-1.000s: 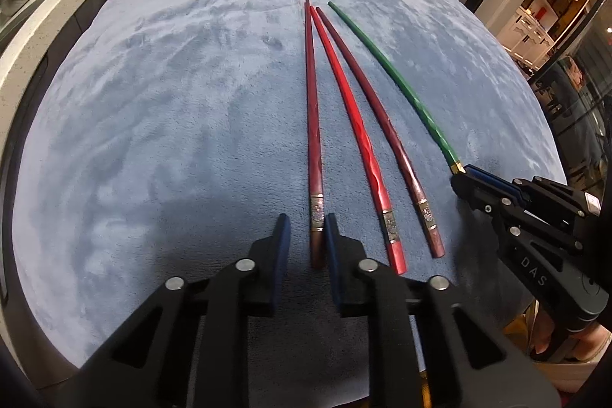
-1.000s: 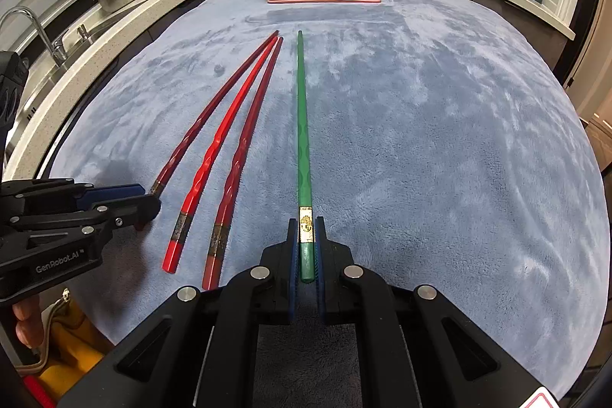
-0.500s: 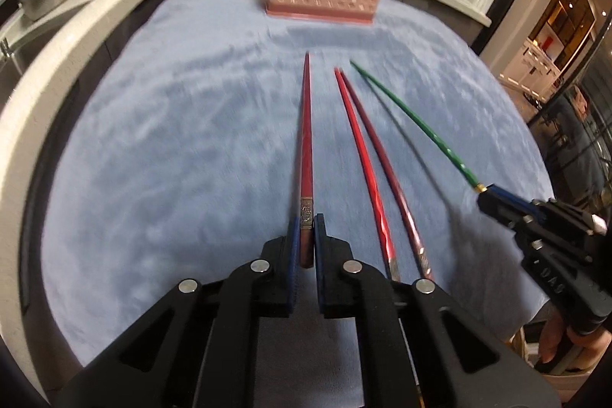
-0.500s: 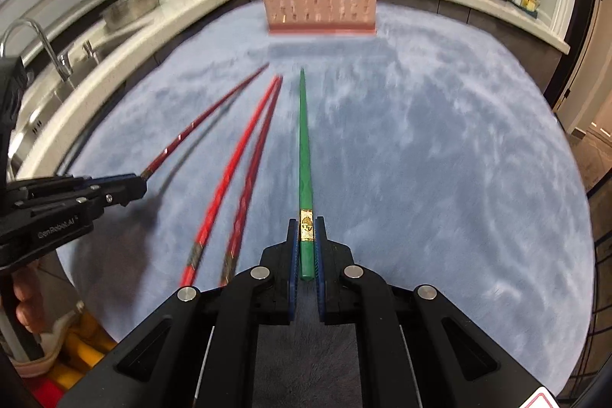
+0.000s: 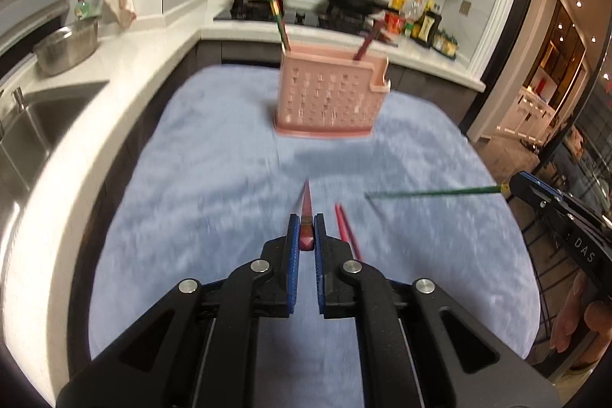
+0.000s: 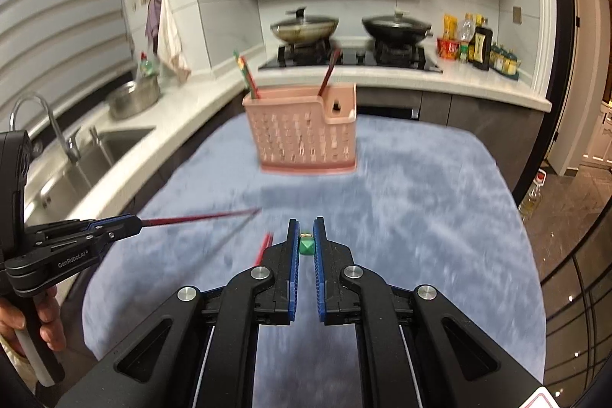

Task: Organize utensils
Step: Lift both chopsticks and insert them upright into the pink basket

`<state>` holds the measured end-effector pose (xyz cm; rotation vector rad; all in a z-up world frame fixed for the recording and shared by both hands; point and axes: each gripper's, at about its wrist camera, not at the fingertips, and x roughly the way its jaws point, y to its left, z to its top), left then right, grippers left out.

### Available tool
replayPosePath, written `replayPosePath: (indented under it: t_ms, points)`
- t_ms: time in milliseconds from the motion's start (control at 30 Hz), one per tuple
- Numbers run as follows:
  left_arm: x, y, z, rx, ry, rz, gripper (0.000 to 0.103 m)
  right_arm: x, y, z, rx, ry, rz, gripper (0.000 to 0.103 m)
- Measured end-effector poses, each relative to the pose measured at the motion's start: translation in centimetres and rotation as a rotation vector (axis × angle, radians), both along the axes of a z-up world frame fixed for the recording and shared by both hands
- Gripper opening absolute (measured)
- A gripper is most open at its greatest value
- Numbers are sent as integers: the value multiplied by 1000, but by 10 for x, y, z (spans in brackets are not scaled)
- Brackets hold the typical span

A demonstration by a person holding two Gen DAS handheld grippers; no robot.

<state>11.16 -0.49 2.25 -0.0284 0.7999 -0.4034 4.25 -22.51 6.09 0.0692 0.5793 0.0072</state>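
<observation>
The cloth (image 5: 214, 178) filling the middle of both views is a blue-grey fabric with a soft, matt, mottled nap; the holder (image 5: 329, 98) at centre looks like matt pink plastic pierced with rows of holes; the left gripper (image 5: 307, 236) and right gripper (image 6: 306, 239) are matt black plastic with ribbed blue pads (image 5: 293, 247) and shiny metal rivets; the dark red chopstick (image 5: 306, 217) and green chopstick (image 5: 432, 193) look glossy and lacquered; the sink (image 6: 95, 155) at left and the bowl (image 5: 65, 44) at upper left are brushed metal; the counter (image 5: 145, 56) is smooth, pale and speckled.

Holder (image 5: 329, 102) stands on cloth (image 5: 199, 186) — stove (image 5: 275, 12) behind, sink (image 5: 34, 129) left.
</observation>
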Motion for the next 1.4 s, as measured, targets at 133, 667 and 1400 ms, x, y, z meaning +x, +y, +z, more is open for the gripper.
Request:
replayPosePath:
  t_ms: [133, 667, 1400]
  points:
    - [15, -2, 20, -22, -50, 13, 7, 11, -6, 13, 20, -34, -8, 7]
    - [73, -7, 87, -86, -169, 37, 7, 52, -25, 67, 79, -145, -11, 7]
    - [196, -35, 191, -186, -406, 99, 7, 192, -54, 175, 192, -380, -45, 7]
